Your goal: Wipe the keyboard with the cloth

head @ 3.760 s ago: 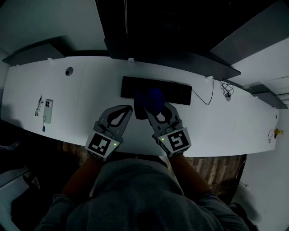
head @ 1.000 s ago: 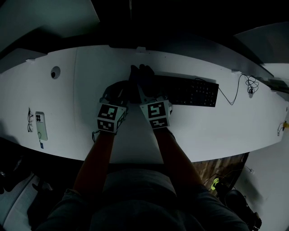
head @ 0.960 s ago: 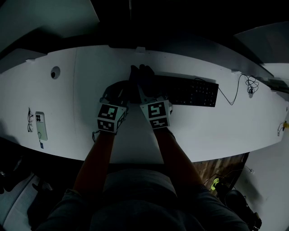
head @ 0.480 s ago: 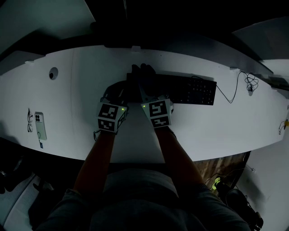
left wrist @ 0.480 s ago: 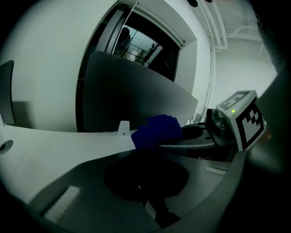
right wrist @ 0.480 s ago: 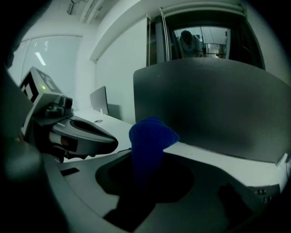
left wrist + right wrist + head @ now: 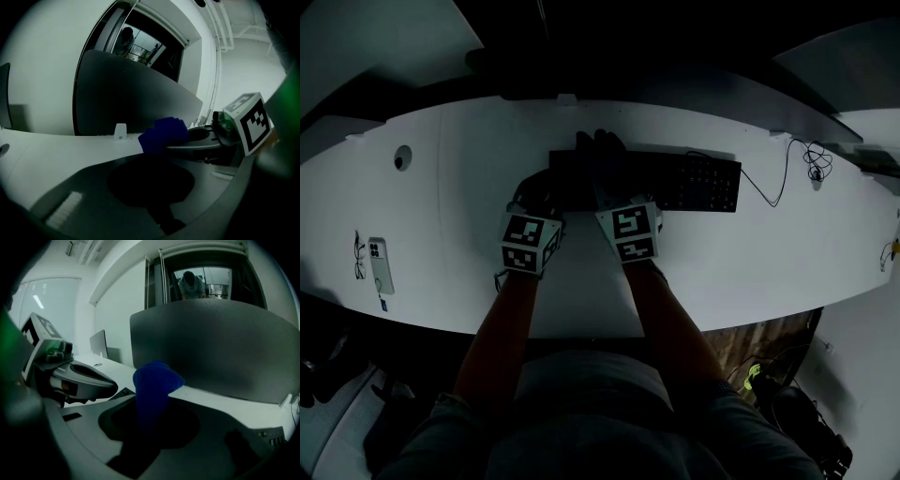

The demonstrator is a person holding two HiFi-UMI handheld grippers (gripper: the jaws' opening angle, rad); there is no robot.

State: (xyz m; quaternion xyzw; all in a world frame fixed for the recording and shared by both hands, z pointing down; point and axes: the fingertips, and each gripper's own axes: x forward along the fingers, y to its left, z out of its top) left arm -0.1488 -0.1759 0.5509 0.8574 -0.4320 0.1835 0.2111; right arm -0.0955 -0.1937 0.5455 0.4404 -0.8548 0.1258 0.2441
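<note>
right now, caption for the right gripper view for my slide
Right gripper pinching the blue cloth, left gripper alongside, over a white desk.

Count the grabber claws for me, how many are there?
2. The left gripper is at the keyboard's left end. The right gripper is beside it, over the keyboard, pinching the blue cloth. None seem hidden.

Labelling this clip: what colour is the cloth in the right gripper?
The cloth is dark blue; it shows best in the right gripper view.
</note>
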